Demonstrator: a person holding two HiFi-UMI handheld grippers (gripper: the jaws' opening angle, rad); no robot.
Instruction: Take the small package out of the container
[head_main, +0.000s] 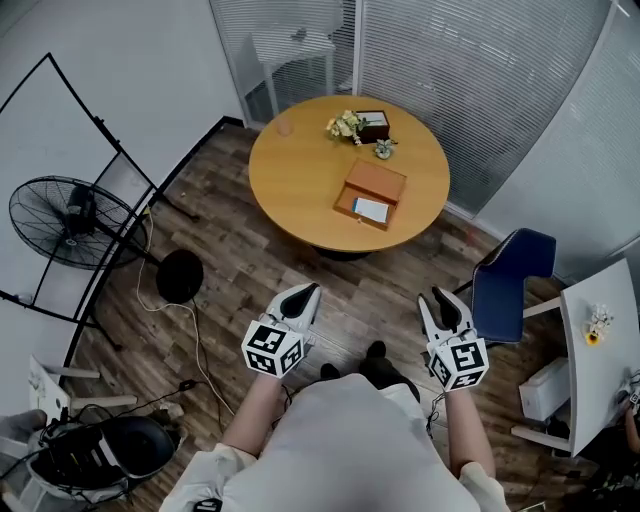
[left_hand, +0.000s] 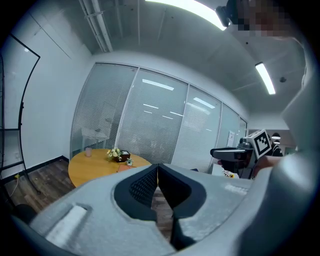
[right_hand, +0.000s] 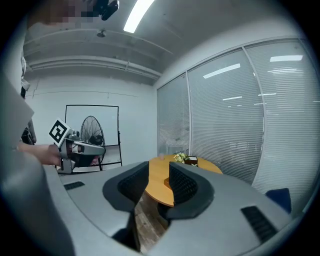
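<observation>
A flat orange-brown container (head_main: 370, 188) lies open on the round wooden table (head_main: 300, 170), with a small white package (head_main: 372, 210) in its near part. Both grippers are held out over the wood floor, well short of the table. My left gripper (head_main: 305, 292) has its tips touching and nothing between them; in the left gripper view its pads (left_hand: 158, 167) meet, with the container (left_hand: 124, 168) far off. My right gripper (head_main: 437, 298) stands with a narrow gap, and through that gap (right_hand: 159, 170) the right gripper view shows the table.
Flowers (head_main: 345, 125) and a dark box (head_main: 372, 124) sit at the table's far side. A standing fan (head_main: 65, 222) and floor cables are at the left. A blue chair (head_main: 512, 285) and a white desk (head_main: 600, 340) are at the right.
</observation>
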